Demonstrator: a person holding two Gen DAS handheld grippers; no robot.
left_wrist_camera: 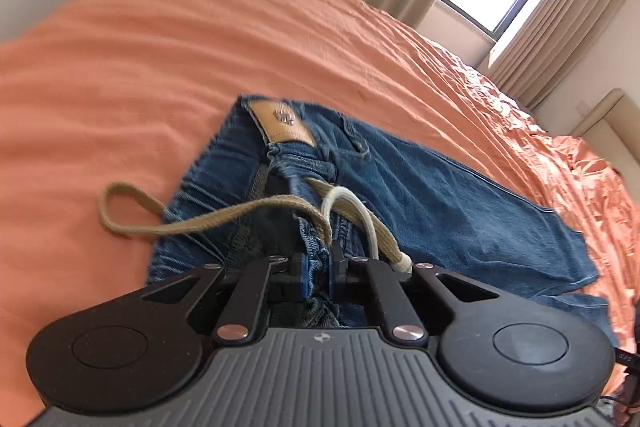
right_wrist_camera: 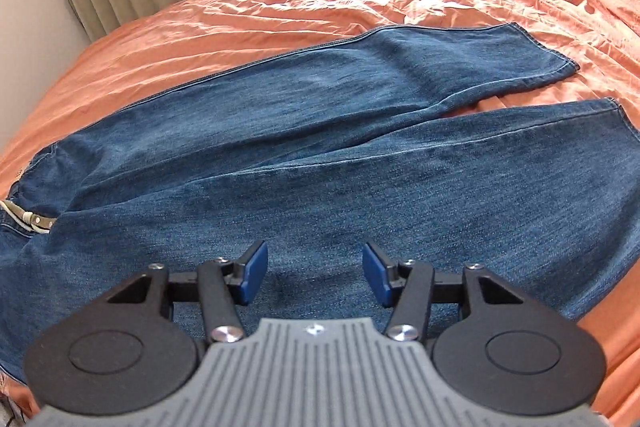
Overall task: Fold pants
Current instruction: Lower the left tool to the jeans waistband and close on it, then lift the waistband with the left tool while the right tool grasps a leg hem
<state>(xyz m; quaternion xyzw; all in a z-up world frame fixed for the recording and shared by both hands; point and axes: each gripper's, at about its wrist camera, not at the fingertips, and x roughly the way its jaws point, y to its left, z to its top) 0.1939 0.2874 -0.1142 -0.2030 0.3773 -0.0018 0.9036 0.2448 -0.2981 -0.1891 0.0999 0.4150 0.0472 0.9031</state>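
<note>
- Blue jeans (right_wrist_camera: pixel 320 131) lie flat on the orange bedsheet (right_wrist_camera: pixel 200 23), both legs spread toward the window side, hems near the rumpled far edge.
- Plenty of bare sheet lies left of the waistband in the left wrist view; a wall borders that side.
- Left gripper (left_wrist_camera: pixel 318 273) is pinched narrow on bunched waistband denim, with the tan drawstring (left_wrist_camera: pixel 208 221) looping out beside it.
- Right gripper (right_wrist_camera: pixel 314 273) hovers with fingers spread wide over the near leg, holding nothing.
- Tan leather patch (left_wrist_camera: pixel 282 123) on the waistband shows only in the left wrist view; its writing is too blurred to read.
</note>
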